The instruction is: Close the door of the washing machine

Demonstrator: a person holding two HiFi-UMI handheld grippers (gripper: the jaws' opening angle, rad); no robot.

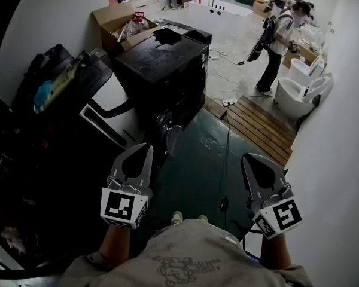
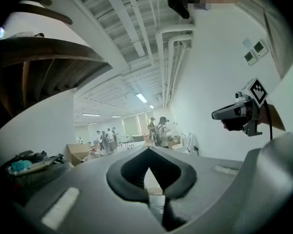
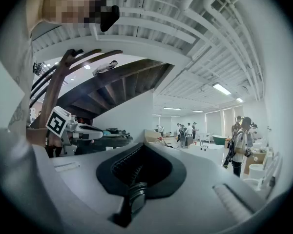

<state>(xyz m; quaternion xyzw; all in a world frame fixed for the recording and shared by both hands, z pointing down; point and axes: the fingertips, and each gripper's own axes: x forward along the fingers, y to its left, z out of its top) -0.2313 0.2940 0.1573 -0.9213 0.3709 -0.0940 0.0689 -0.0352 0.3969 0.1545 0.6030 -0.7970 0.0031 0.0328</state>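
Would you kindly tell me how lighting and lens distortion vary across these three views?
Head view: the washing machine and the clutter beside it sit in deep shadow, while the floor shows sheen. Left gripper view: fisheye bends the ceiling pipes; the near jaws look soft. Right gripper view: same curving, dark rim around the frame.

The washing machine is glossy black; beside it, the floor is dark green, the slatted platform brown.
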